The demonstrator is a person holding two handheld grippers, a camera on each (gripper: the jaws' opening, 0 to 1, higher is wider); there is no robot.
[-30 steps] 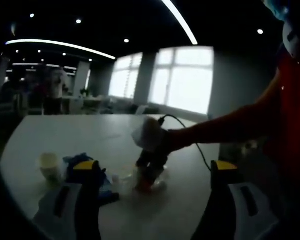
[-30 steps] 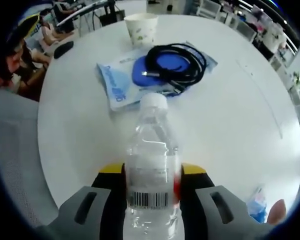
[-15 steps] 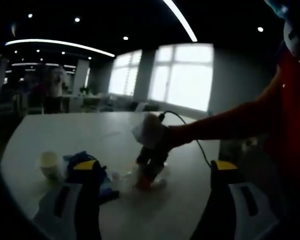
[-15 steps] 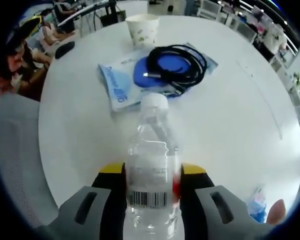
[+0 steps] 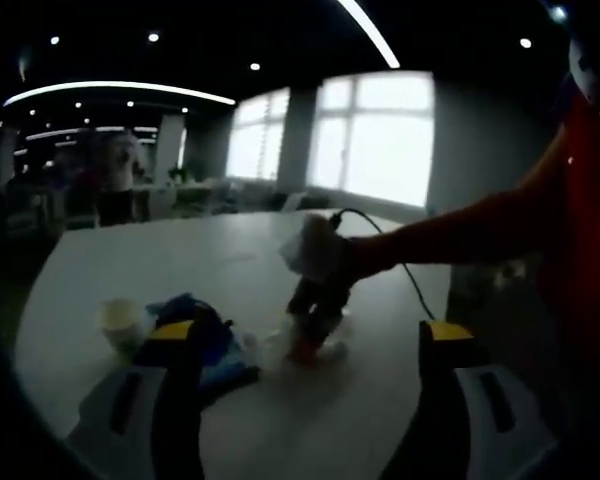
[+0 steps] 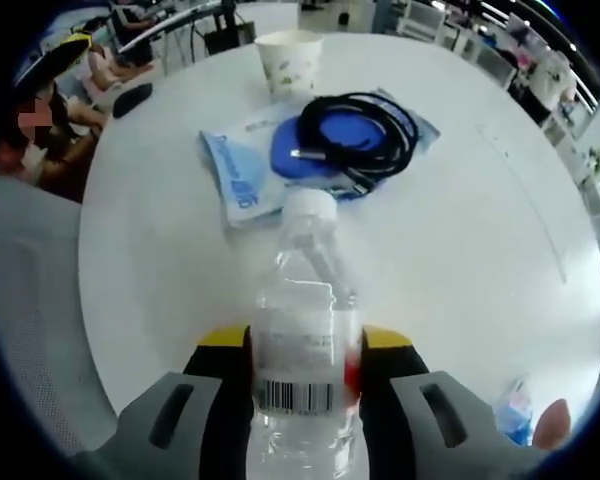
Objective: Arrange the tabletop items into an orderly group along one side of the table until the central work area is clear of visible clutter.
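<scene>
Tabletop items sit grouped at the near-left of a round white table in the left gripper view: a paper cup, a blue mat with a dark cable on it, and a clear water bottle just right of them. The room is dim, with ceiling light strips, spot lights, bright windows behind and other desks far off to the left. The left gripper hovers above the near table edge, its jaws spread wide with nothing between them. From the right a red-sleeved arm reaches in, holding the right gripper down on the bottle.

In the right gripper view the scene is bright. The right gripper has its yellow-tipped jaws clamped against both sides of the water bottle, whose white cap points away from the camera and whose barcode label faces it. Beyond the cap lie a light blue packet and the blue mat, carrying a coiled black cable; the paper cup stands past them near the far rim. The white table is bare to the right. A grey mesh chair stands at the left, with seated people and desks behind.
</scene>
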